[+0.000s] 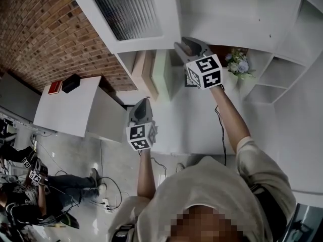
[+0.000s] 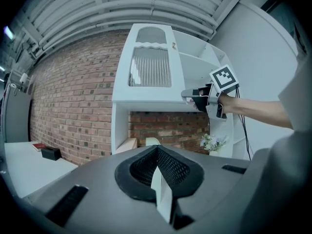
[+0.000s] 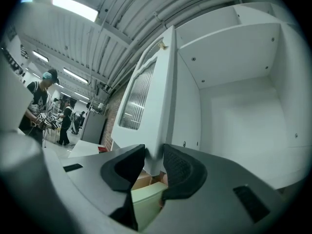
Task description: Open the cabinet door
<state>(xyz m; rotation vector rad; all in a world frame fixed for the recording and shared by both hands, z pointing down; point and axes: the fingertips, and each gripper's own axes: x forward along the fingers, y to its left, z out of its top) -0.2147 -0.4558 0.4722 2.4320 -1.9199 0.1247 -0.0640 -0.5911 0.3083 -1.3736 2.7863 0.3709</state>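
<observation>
The white cabinet door (image 1: 126,9) has a ribbed glass panel and stands swung out from the cabinet. In the right gripper view its lower edge (image 3: 157,145) sits between my two pads, which press on it from both sides. My right gripper (image 1: 187,45) is raised to the door's bottom corner, and it also shows in the left gripper view (image 2: 187,95) under the door (image 2: 150,67). The cabinet's bare white inside (image 3: 239,106) shows to the right of the door. Lower and nearer the person, my left gripper (image 1: 143,102) hangs apart from the cabinet with its jaws together (image 2: 157,150).
Under the door an open shelf holds a brown box (image 1: 150,72) and a pale green one (image 1: 161,72). A small pot of flowers (image 1: 237,62) stands to the right. A white table (image 1: 70,110) with a red book (image 1: 54,87) and a black box (image 1: 70,82) is at the left. A seated person (image 1: 30,195) and cables (image 1: 113,188) are on the floor.
</observation>
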